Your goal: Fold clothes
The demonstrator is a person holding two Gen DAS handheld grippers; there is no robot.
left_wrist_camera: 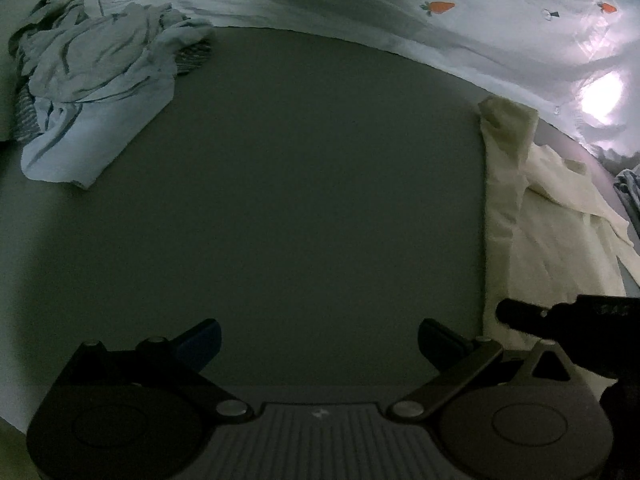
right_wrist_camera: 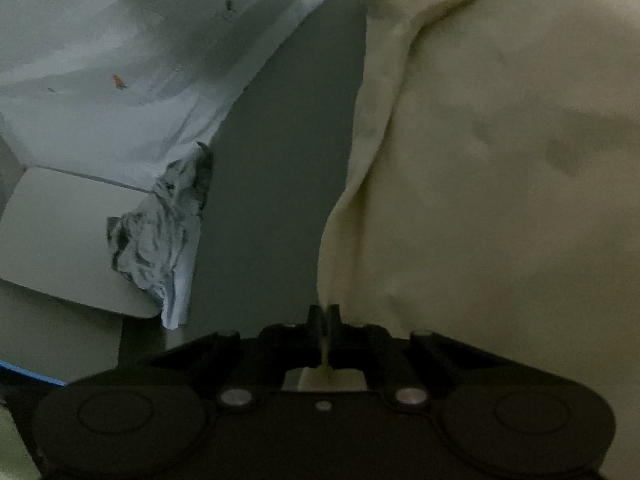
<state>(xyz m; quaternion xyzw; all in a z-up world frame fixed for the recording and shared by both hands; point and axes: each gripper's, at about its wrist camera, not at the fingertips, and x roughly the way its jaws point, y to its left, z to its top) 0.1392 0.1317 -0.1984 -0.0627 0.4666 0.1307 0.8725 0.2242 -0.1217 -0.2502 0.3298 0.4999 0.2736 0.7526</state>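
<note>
Pinching an edge of cream garment (right_wrist_camera: 500, 160) with right gripper (right_wrist_camera: 325, 316); left gripper (left_wrist_camera: 318, 340) spread over bare grey table (left_wrist_camera: 300, 200). Not folded yet; crumpled blue clothes (left_wrist_camera: 96, 92) waiting far left.

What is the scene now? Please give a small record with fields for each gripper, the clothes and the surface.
left gripper: left gripper, jaws wide apart, holding nothing
right gripper: right gripper, jaws closed on an edge of the cream-yellow cloth garment
other clothes: crumpled light blue garment, lying apart from both grippers
surface: dark grey flat surface
background: white fabric with orange carrot print
</note>
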